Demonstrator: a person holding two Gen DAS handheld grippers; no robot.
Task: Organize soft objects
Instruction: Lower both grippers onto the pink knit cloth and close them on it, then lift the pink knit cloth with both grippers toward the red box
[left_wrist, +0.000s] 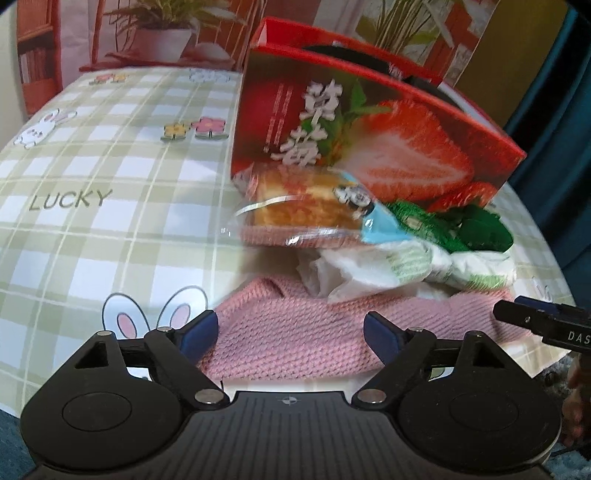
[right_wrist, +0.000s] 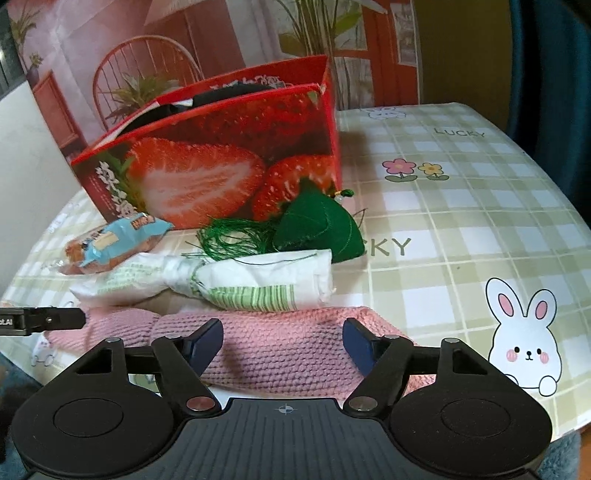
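A pink knitted cloth (left_wrist: 295, 354) lies flat at the table's near edge. My left gripper (left_wrist: 291, 334) is open, its blue pads astride the cloth's left part, not pressing it. My right gripper (right_wrist: 282, 343) is open over the cloth's (right_wrist: 280, 354) right part. Behind the cloth lie a white pack with green stripes (right_wrist: 236, 284), a green felt dumpling with a tassel (right_wrist: 314, 229) and a wrapped bread (left_wrist: 303, 210). A red strawberry box (left_wrist: 369, 140) stands behind them, with something black inside. The tip of the other gripper shows at the edge of each view.
The green checked tablecloth (left_wrist: 110, 184) with rabbits and flowers spreads left of the box in the left wrist view and right of it (right_wrist: 461, 221) in the right wrist view. A printed backdrop (right_wrist: 221, 37) stands behind the table. The table's edge runs just below the cloth.
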